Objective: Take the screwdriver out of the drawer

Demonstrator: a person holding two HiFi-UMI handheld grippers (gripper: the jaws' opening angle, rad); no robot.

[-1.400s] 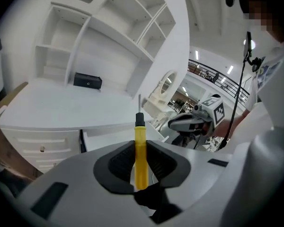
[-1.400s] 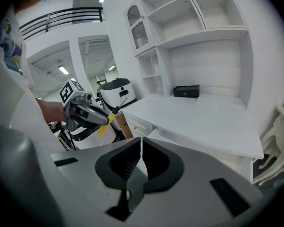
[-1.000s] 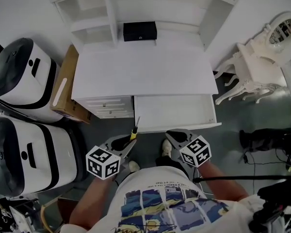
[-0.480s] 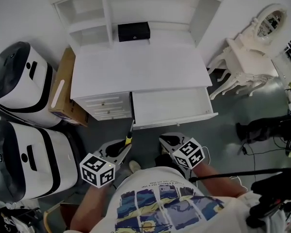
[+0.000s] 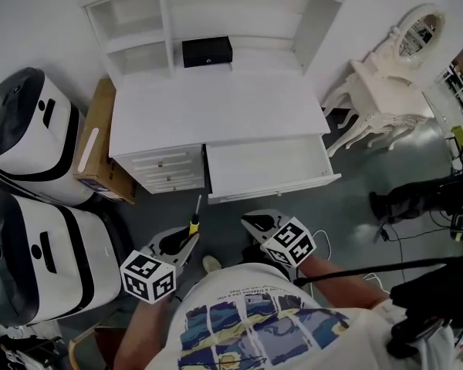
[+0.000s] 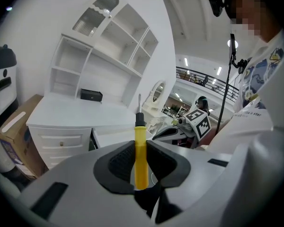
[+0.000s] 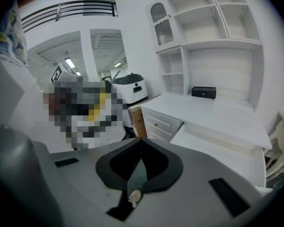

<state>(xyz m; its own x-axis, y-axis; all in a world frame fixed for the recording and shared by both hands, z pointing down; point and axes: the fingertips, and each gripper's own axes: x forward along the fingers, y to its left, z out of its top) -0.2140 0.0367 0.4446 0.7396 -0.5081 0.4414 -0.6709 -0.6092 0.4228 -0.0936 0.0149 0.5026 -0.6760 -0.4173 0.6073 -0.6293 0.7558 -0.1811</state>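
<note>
Nearest, the left gripper (image 6: 141,151) is seen clamped on the yellow handle of the screwdriver (image 6: 140,129). The tool is held clear of the open drawer (image 5: 266,164), over the floor in front of it. Its long axis is laid along the jaws, with the metal shaft pointed forward toward the drawer front and the white desk (image 5: 216,106) beyond. Beside it, the right gripper (image 7: 141,146) is held with its jaws fully together and nothing between them. The removal is judged done. If the screwdriver is to be set down on the desk top, only a forward carry by the left hand is needed.
</note>
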